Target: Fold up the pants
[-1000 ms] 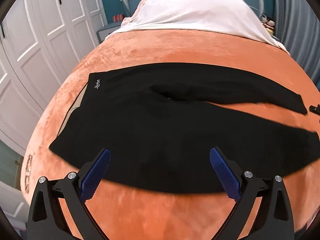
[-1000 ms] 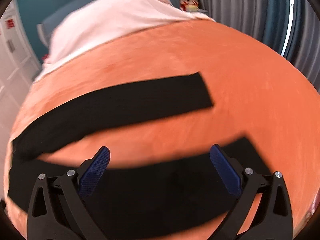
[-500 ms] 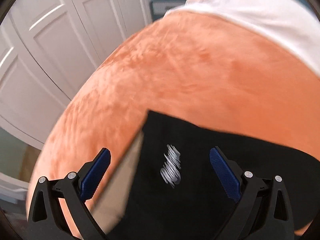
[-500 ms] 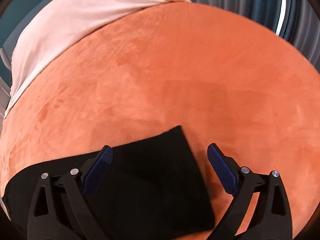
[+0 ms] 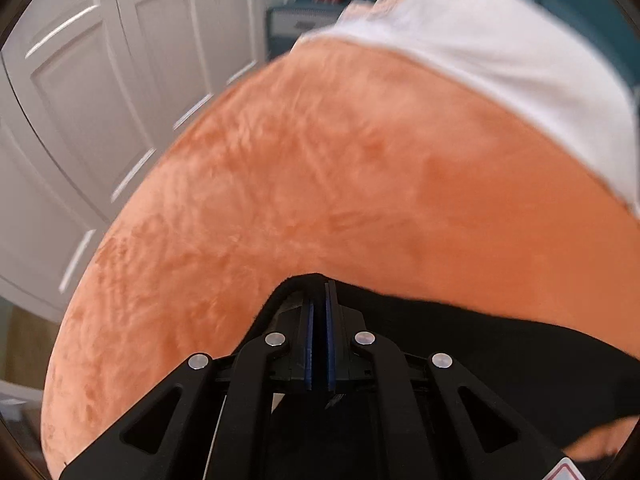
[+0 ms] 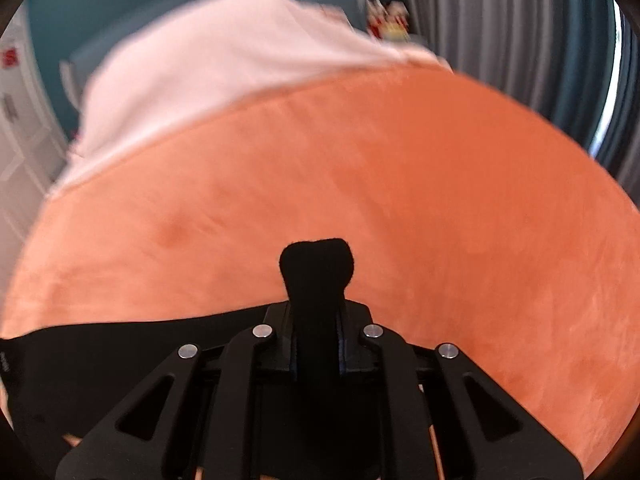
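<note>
Left gripper [image 5: 319, 300] pinching pants [image 5: 500, 360] corner; right gripper [image 6: 316, 320] closing on bunched hem. Thin grips, likely slip when lifted.

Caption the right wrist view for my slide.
Right tool closing on a bunched tuft of black pants above an orange blanket.

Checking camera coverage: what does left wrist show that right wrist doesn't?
Left wrist only: white panelled wardrobe doors, and the left gripper shut on a corner of the black pants.
Right wrist only: grey curtains, and the right gripper closing on a bunched pants tip.
Both: orange blanket, white bedding, pants.
</note>
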The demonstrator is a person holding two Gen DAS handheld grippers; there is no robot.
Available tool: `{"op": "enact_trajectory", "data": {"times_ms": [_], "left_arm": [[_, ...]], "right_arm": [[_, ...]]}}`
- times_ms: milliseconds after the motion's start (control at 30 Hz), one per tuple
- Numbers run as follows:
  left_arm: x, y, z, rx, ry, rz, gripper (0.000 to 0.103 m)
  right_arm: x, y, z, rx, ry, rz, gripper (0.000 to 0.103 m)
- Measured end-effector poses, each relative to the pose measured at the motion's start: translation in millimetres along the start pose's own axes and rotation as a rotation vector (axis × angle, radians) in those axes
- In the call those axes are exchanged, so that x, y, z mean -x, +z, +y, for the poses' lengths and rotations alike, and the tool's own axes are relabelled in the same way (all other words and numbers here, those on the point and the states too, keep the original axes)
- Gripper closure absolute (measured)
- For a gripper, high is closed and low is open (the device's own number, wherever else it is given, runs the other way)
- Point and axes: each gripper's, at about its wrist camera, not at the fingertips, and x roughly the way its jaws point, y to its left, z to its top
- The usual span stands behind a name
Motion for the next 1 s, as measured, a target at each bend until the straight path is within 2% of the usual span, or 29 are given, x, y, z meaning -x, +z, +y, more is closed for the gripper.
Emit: {"op": "enact_trajectory", "data": {"times_ms": [167, 233, 300, 333, 433, 467, 600, 667, 700, 733, 767, 800, 833, 867, 900, 1000], "left_arm": [[94.5, -48.9, 27.2, -0.020, -0.105, -0.048, 0.100], [132.4, -81.0, 43.6, -0.024, -0.122, -0.057, 0.099], [152.7, -108.5, 59.3, -0.028, -0.127, -0.036, 0.099], [155.5, -119.9, 64.6, -0.033, -0.122, -0.021, 0.099], [151.0, -165.1, 77.1, -0.086, -0.021, 0.044, 0.099], [141.3, -178.9, 79.4, -0.111, 0.023, 0.069, 0.098], [92.0, -217.9, 87.5, -0.100, 0.090, 0.213, 0.096], [83.7, -226.6, 87.0, -0.081, 0.130, 0.229, 0.094], [86.8, -226.2, 87.1, -0.058, 0.131, 0.217, 0.088], [92.9, -225.4, 86.1, -0.035, 0.146, 0.203, 0.084], [99.9, -225.9, 86.2, -0.023, 0.158, 0.194, 0.076], [108.1, -225.9, 85.3, -0.018, 0.167, 0.181, 0.066], [120.8, -226.2, 82.7, -0.020, 0.180, 0.156, 0.057], [132.9, -228.1, 81.3, -0.017, 0.200, 0.129, 0.040], [143.6, -231.0, 79.5, -0.014, 0.220, 0.101, 0.035], [176.1, -242.2, 62.6, -0.018, 0.232, 0.026, 0.033]], "right_arm": [[105.7, -12.6, 2.3, 0.116, 0.084, -0.108, 0.092], [145.3, -31.0, -4.5, 0.156, 0.119, -0.118, 0.092], [169.2, -54.8, -14.4, 0.188, 0.129, -0.106, 0.092], [179.5, -68.1, -19.9, 0.201, 0.123, -0.091, 0.092], [185.7, -115.1, -43.7, 0.244, 0.085, -0.004, 0.091], [180.5, -125.1, -45.1, 0.248, 0.074, 0.021, 0.091], [155.6, -182.2, -71.5, 0.215, 0.038, 0.170, 0.090], [141.4, -207.2, -78.1, 0.209, 0.003, 0.235, 0.085], [140.4, -215.8, -79.8, 0.207, -0.002, 0.254, 0.084], [144.9, -220.9, -81.8, 0.199, -0.009, 0.247, 0.076], [151.4, -223.9, -83.2, 0.190, -0.009, 0.231, 0.071], [161.1, -225.0, -85.6, 0.173, -0.004, 0.213, 0.063], [174.8, -223.5, -91.6, 0.137, 0.017, 0.187, 0.049], [186.7, -223.7, -98.7, 0.100, 0.032, 0.168, 0.041], [195.5, -224.4, -107.0, 0.073, 0.035, 0.153, 0.031], [225.7, -229.1, -132.0, -0.061, 0.032, 0.090, 0.031]]}}
